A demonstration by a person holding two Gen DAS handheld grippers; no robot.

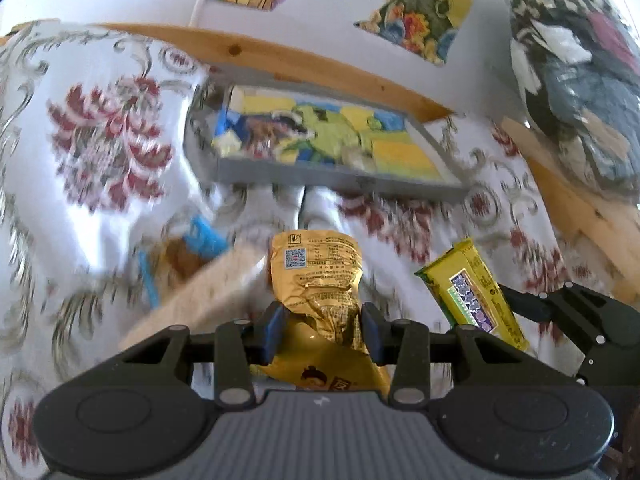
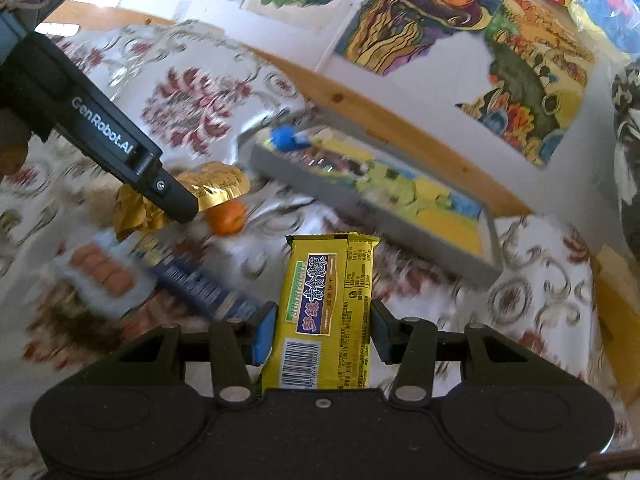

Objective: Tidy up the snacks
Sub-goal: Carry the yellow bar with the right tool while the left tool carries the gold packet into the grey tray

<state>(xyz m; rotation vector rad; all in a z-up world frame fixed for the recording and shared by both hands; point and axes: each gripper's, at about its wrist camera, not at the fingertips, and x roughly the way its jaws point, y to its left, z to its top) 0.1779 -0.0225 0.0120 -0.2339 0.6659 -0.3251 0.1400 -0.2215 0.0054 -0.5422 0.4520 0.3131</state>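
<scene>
My left gripper [image 1: 322, 330] is shut on a crumpled gold snack pouch [image 1: 316, 276], held above the flowered tablecloth. My right gripper [image 2: 322, 330] is shut on a yellow biscuit pack [image 2: 330, 304] with a purple label. That yellow biscuit pack [image 1: 474, 292] also shows at the right of the left wrist view, with the right gripper's black body behind it. A grey tray [image 1: 340, 178] full of yellow, green and blue snack packets lies ahead of both grippers, the same grey tray [image 2: 360, 204] in the right wrist view. The gold snack pouch [image 2: 212, 188] shows beside the left gripper's black arm [image 2: 100, 136].
On the cloth lie an orange round item [image 2: 228, 218], a blue box [image 2: 200, 288], a pack of sausage-like snacks [image 2: 100, 276] and a beige box [image 1: 200, 296]. A wooden rail [image 1: 280, 52] and a wall with colourful pictures stand behind the tray. A dark bag [image 1: 580, 92] hangs at the right.
</scene>
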